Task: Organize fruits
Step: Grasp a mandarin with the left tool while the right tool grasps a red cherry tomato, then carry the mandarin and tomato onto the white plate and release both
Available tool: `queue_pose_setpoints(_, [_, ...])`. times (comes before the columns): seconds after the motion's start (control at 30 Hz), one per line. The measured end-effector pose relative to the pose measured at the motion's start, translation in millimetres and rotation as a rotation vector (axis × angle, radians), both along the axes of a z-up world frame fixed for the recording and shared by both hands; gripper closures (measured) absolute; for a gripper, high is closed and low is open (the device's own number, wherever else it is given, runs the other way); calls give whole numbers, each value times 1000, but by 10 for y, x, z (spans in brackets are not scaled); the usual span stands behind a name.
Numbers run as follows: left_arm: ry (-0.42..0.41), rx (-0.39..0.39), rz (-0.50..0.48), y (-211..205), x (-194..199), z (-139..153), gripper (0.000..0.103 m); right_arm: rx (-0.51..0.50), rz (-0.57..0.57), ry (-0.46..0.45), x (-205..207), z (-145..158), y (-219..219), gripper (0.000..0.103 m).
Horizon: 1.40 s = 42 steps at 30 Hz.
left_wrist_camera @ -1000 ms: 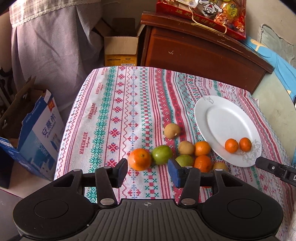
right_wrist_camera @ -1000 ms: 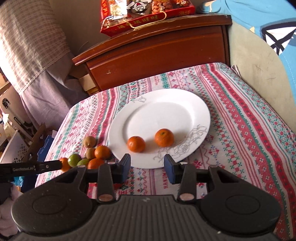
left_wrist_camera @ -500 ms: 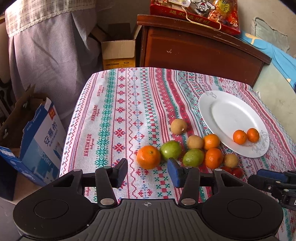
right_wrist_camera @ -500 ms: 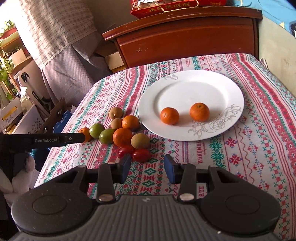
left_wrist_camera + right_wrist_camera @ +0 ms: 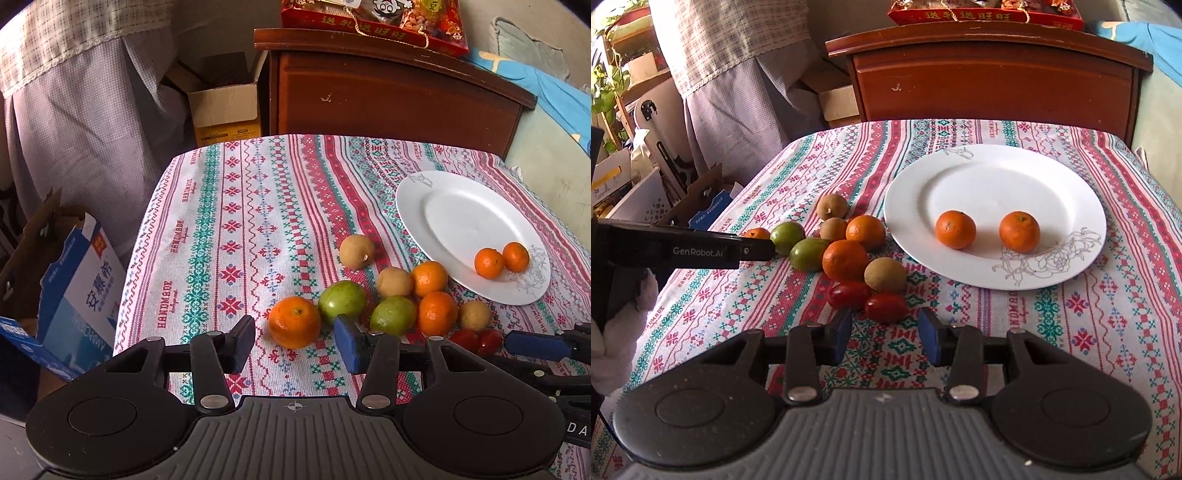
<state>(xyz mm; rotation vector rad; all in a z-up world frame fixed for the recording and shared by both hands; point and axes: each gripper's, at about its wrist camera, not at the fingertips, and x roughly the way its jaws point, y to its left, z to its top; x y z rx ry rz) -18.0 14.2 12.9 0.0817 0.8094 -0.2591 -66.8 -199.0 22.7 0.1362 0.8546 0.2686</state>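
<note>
Left to right: left gripper, jaws spread and empty, lined up on a round orange mandarin at the pile's edge; right gripper, likewise spread, poised before two red oval tomatoes. Loose fruit clustered beside a white ceramic plate bearing two mandarins, apparently the sorting spot. Beneath, a striped embroidered tablecloth; behind, a dark wooden cabinet.

My left gripper and right gripper both pointed steeply downward, jaws parted and empty, side by side.
</note>
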Motion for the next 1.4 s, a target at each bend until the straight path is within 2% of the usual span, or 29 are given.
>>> queue_pose_setpoints(0.13, [-7,9,-12,-29,15,-20,57,-20,1,-16,28,-19,34,65])
queue_pose_setpoints(0.27, [-7,15,-24,-55,22,-47,60,-18,-2,-21,46,-27,28,73])
queue_pose_setpoints(0.33, [-1,15,-25,-60,35,-75,65,-13,-5,-19,52,-32,21,76])
queue_pose_setpoints(0.47, [-3,26,-24,-72,30,-81,73,-7,2,-17,49,-29,25,76])
queue_pose_setpoints(0.57, [10,5,-22,-57,22,-73,73,-6,8,-15,44,-26,36,76])
queue_pose_setpoints(1.0, [11,9,-20,-53,2,-64,74,11,1,9,44,26,13,77])
queue_pose_setpoints(1.2, [-8,-7,25,-14,-59,95,74,45,-18,-12,28,172,-72,77])
queue_pose_setpoints(1.4, [-62,-84,1,-112,-72,357,74,76,-79,-70,120,377,-247,77])
